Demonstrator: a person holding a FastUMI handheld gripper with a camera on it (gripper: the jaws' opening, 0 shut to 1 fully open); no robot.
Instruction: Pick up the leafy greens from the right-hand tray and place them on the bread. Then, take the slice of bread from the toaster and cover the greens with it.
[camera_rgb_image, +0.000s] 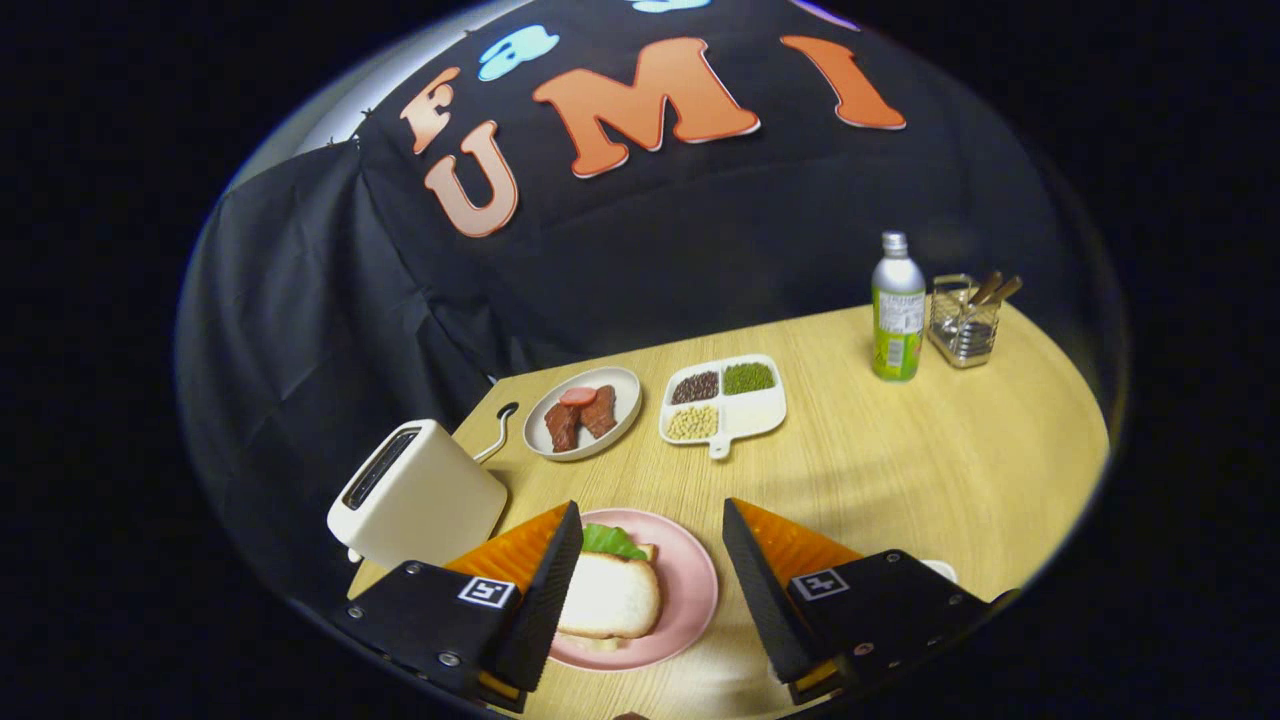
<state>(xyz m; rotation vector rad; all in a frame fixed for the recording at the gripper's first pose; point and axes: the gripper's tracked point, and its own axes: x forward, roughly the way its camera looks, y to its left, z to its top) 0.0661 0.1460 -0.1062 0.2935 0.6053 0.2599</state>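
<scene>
A pink plate (690, 585) lies on the wooden table between my two fingers. On it a slice of bread (610, 598) covers leafy greens (612, 541), whose green edge sticks out at the far side. A lower slice peeks out beneath. My gripper (650, 520) hovers above the plate, open, with nothing between its fingers. The white toaster (415, 497) stands just left of the left finger, its slot dark. A sliver of a white tray (940, 569) shows behind the right finger.
Beyond the plate sit a white oval dish with sausage and meat (583, 411) and a divided white dish of beans (724, 403). Farther right stand a green bottle (897, 310) and a metal holder with sticks (965, 325). The toaster's cord (497, 432) curls behind it.
</scene>
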